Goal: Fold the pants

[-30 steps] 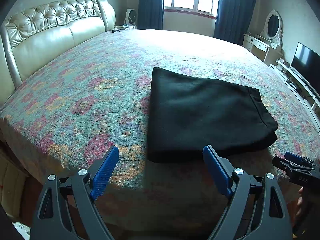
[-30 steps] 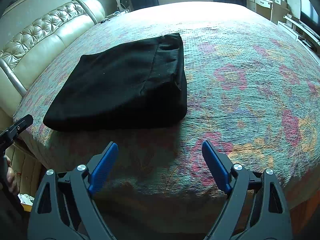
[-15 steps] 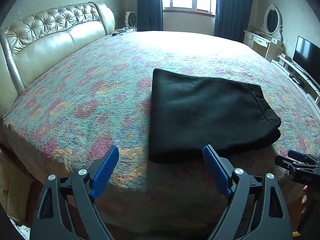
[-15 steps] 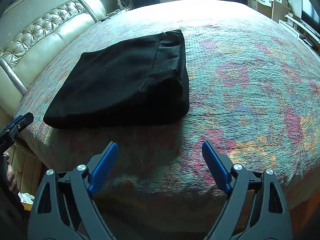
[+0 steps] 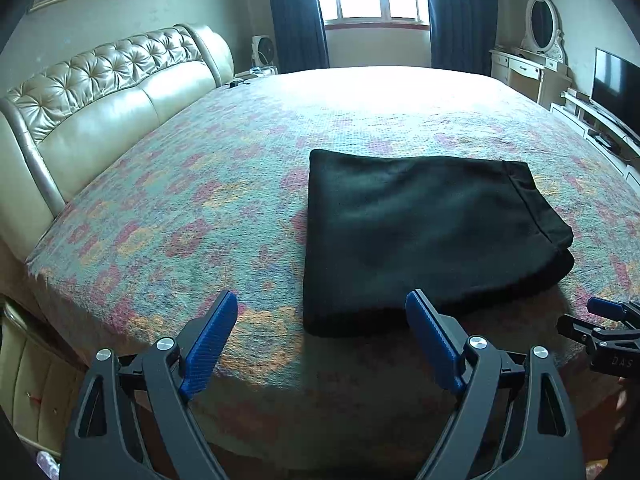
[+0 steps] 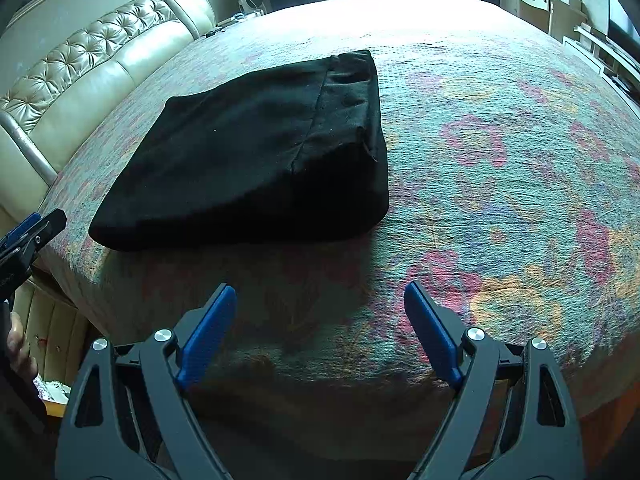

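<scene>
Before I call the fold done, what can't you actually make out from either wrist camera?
- Underside and inner layers of the folded black fleece pants: hidden by their own top layer, both views.
- Far edge of the pants: foreshortened, right wrist view.
- Right hand-held gripper: cut off by the frame's right edge, left wrist view.
- Near side of the floral quilted bedspread: in shadow behind the gripper frames, both views.

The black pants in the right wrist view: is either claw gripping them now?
No, the black pants lie folded on the bedspread, and the right claw stands open and empty short of them.
</scene>
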